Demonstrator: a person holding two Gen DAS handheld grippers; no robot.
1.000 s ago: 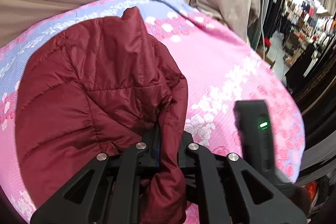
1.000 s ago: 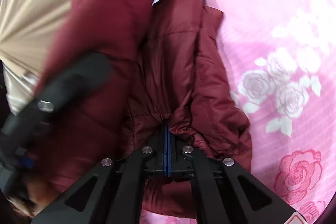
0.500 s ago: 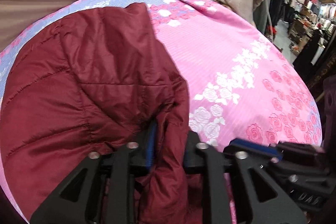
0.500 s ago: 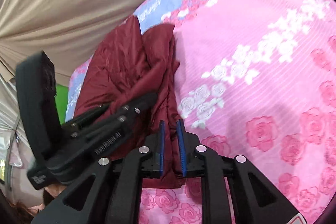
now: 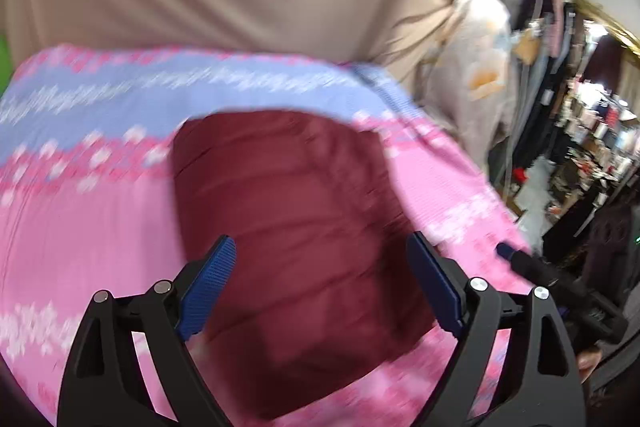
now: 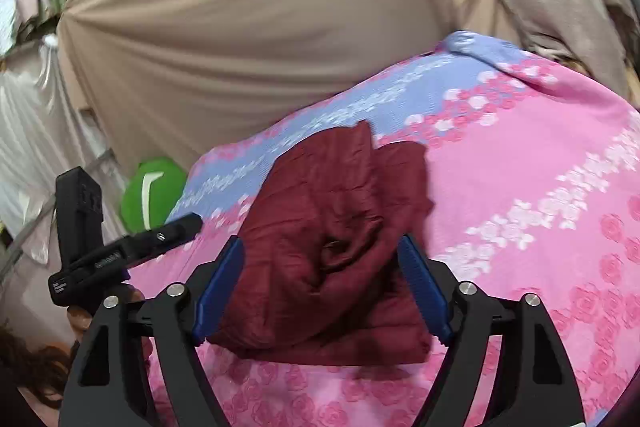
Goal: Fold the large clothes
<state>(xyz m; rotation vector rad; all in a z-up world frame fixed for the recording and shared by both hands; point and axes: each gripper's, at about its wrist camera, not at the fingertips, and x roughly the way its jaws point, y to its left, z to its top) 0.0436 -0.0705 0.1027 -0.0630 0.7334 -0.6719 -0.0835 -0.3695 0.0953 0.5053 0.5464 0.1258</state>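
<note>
A dark red quilted puffer jacket (image 6: 336, 247) lies folded into a compact bundle on the pink and lilac rose-print bedsheet (image 6: 520, 187). Both the left gripper (image 5: 320, 291) and right gripper (image 6: 320, 287) gape wide, holding nothing. Only the right view shows a green round object (image 6: 154, 193).

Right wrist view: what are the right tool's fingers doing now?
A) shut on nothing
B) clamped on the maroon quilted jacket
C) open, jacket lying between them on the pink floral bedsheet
C: the right tool is open, its blue pads apart, with the maroon quilted jacket lying loose on the pink floral bedsheet.
</note>
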